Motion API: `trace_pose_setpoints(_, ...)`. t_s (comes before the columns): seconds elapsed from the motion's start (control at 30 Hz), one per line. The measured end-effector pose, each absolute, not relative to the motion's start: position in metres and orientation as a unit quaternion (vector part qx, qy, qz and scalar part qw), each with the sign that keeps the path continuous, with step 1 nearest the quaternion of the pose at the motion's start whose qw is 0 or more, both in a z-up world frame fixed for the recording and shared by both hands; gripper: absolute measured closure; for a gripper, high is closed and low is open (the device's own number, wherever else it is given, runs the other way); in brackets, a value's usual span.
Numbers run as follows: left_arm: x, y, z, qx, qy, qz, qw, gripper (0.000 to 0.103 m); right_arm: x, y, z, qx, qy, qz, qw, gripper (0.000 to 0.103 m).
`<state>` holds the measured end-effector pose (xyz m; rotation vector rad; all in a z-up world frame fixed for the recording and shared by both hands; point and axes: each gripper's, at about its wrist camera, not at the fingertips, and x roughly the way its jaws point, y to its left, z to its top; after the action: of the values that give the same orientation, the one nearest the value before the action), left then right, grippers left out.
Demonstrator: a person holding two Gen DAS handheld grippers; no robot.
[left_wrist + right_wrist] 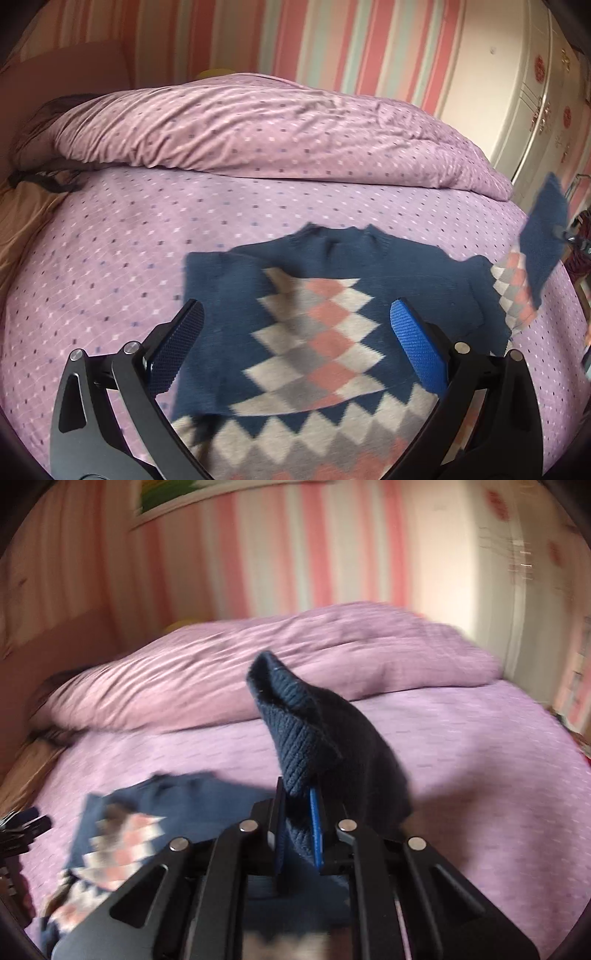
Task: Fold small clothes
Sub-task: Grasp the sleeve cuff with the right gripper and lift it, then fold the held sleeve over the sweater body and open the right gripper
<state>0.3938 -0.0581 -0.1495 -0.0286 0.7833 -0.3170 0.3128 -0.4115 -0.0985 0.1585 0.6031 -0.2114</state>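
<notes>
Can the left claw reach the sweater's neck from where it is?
Probably yes. The left claw is open above the sweater, and nothing lies between it and the collar. The right claw holds the sleeve off to the side.

Pink-striped wall (295,40) behind bed (110,258); lilac dotted duvet (258,129) bunched at head; white wardrobe (517,92) right.

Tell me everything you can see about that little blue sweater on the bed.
The sweater is a small navy knit with a diamond pattern in pink, grey and cream down its front. It lies mostly flat on the purple dotted bedspread, collar toward the pillow end. One sleeve looks folded across the body. The other sleeve's ribbed cuff is lifted, pinched in the right gripper. The open left gripper hovers above it.
</notes>
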Motion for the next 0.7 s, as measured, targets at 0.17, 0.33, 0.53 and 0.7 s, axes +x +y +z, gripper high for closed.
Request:
trace_pose_setpoints(0.17,0.392,-0.021,-0.148,-0.027,0.383,-0.141,0.913,0.003,0.364,-0.318,-0.153,0.133,0.373,-0.031,0.918,0.091)
trace_pose_setpoints(0.33,0.389,0.006,-0.149,-0.027,0.386,-0.125,0.914,0.003,0.388,-0.226,-0.206,0.119,0.426,0.026,0.897,0.092)
trace_pose_setpoints(0.53,0.387,0.021,-0.155,-0.042,0.397,-0.119,0.909,0.003,0.397,-0.187,-0.258,0.14,0.485,0.057,0.861,0.082)
trace_pose_setpoints(0.7,0.388,0.005,-0.171,-0.059,0.415,-0.133,0.898,0.003,0.372,-0.219,-0.23,0.146,0.444,0.062,0.882,0.042)
